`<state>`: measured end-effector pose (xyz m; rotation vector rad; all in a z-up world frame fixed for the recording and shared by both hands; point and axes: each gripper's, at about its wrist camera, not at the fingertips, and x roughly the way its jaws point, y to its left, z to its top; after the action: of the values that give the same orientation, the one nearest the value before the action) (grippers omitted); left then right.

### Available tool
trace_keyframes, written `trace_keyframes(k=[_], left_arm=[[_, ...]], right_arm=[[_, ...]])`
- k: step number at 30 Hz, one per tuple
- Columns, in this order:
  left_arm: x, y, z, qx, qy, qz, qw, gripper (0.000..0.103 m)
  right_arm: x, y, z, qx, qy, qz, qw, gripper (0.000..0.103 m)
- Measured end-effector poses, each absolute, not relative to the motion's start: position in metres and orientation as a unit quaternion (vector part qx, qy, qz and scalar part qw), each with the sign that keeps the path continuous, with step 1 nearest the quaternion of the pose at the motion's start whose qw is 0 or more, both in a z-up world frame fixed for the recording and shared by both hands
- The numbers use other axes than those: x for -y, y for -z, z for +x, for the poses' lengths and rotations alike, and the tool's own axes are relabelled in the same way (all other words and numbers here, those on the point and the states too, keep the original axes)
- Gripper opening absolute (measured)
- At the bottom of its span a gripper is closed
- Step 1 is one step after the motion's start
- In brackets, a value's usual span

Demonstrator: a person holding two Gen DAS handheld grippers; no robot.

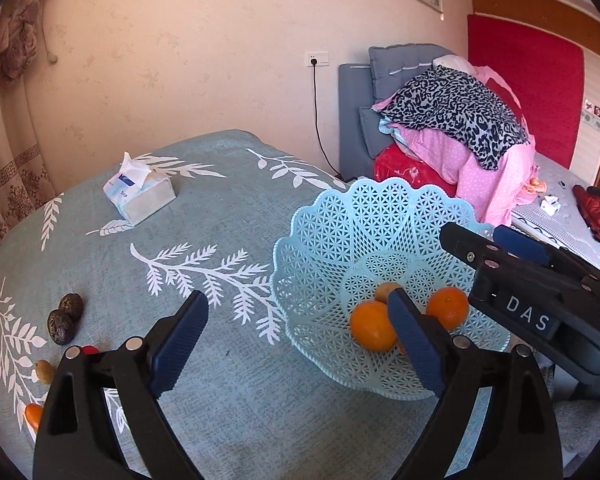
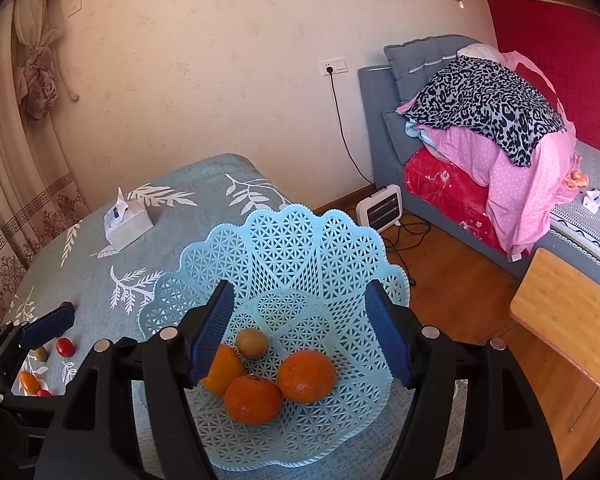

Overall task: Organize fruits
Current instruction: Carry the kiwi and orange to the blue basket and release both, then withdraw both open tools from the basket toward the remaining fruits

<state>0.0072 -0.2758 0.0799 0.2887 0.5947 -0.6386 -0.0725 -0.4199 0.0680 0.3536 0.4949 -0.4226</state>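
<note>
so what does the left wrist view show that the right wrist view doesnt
Only the left wrist view shows the two dark wrinkled fruits on the cloth. Only the right wrist view shows the white heater on the floor, the wooden board, and a third orange in the basket. Both show the blue basket holding oranges and a small brown fruit, the tissue box, and both grippers open and empty.

Pale blue lattice basket (image 2: 284, 240) holds three orange mandarins (image 2: 306, 376) and a tan-brown fruit (image 2: 252, 343). The bench cloth (image 1: 220, 216) is grey-blue with white leaf sprigs. Claw pads (image 2: 214, 336) are dark blue.
</note>
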Motion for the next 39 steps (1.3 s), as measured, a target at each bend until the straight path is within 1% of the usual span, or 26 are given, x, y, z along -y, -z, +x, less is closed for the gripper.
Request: trace_keyframes(k=[14, 24, 39], left_arm=[[0.24, -0.088, -0.003, -0.261, 0.259, 0.145, 0.919, 0.093], [0.205, -0.092, -0.004, -0.25, 0.222, 0.135, 0.933, 0.093], [0.166, -0.091, -0.007, -0.256, 0.193, 0.114, 0.94, 0.093]], right_arm=[[0.4, -0.078, -0.074, -0.221, 0.174, 0.166, 0.945, 0.071], [0.368, -0.077, -0.065, -0.235, 0.147, 0.14, 0.95, 0.072], [0.332, -0.076, -0.056, -0.251, 0.114, 0.114, 0.954, 0.072]])
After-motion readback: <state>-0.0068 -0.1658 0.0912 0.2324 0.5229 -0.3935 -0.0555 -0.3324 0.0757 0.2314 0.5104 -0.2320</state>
